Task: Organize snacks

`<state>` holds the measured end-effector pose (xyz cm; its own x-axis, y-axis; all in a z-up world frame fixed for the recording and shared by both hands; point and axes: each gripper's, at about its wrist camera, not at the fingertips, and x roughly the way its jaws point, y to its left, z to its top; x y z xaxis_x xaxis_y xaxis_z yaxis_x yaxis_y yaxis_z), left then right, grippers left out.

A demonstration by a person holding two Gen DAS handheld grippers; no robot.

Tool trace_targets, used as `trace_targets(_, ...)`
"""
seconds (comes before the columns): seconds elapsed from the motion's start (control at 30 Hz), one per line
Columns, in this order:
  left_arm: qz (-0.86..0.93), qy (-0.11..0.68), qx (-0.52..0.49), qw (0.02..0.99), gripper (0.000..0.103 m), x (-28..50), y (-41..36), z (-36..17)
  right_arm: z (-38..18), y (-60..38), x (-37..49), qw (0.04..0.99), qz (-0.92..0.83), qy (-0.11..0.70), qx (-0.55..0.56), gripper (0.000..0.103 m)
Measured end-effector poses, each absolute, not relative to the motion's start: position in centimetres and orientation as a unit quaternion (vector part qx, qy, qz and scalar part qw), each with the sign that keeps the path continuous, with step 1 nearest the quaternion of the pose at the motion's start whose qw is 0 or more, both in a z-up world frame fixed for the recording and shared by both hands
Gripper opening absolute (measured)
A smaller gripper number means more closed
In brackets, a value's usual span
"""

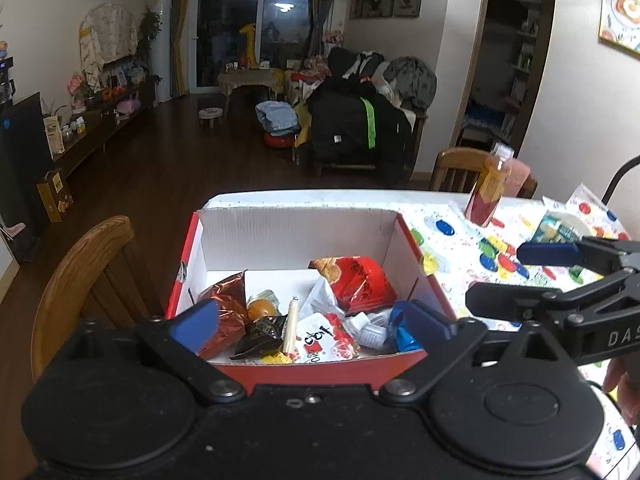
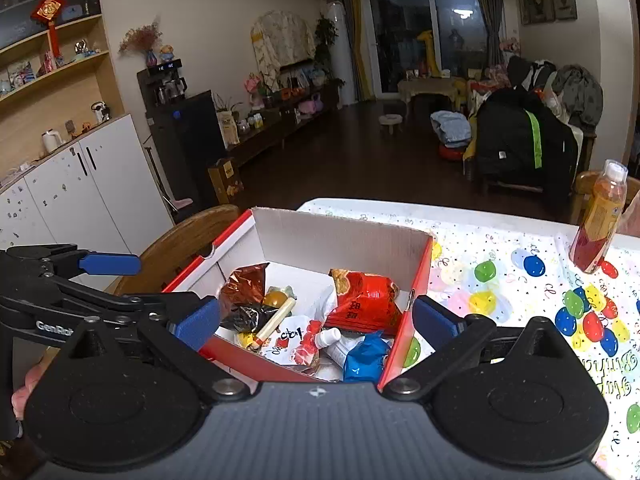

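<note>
A cardboard box [image 1: 296, 236] [image 2: 340, 240], red outside and white inside, stands on the table's left end with several snacks in it. Among them are a red packet [image 1: 356, 280] [image 2: 366, 296], a brown foil packet [image 1: 226, 308] [image 2: 244, 284], a sausage stick [image 1: 290, 328] [image 2: 276, 320] and a blue packet [image 1: 400, 330] [image 2: 366, 358]. My left gripper [image 1: 310, 324] [image 2: 132, 284] hangs open over the box's near edge, holding nothing. Open and empty too, my right gripper [image 2: 316, 320] [image 1: 496, 276] sits at the box's near right corner.
A juice bottle [image 1: 490, 188] [image 2: 600, 220] stands on the balloon-print tablecloth [image 1: 472, 264] [image 2: 500, 280], right of the box. A teal and yellow packet [image 1: 560, 228] lies further right. Wooden chairs stand left of the box [image 1: 88, 280] [image 2: 180, 248] and behind the bottle [image 1: 456, 168].
</note>
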<state>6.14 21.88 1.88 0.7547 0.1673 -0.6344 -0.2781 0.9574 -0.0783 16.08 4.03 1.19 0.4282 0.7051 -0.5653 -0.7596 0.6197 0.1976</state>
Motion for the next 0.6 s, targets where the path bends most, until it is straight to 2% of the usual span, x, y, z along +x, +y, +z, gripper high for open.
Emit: trace_targets(0.6,0.146,0.318,-0.103,0.931,0.103,4.6,22.2,2.3,2.0,3.1,15.0,0.857,0.424,0.293,-0.019,0.103)
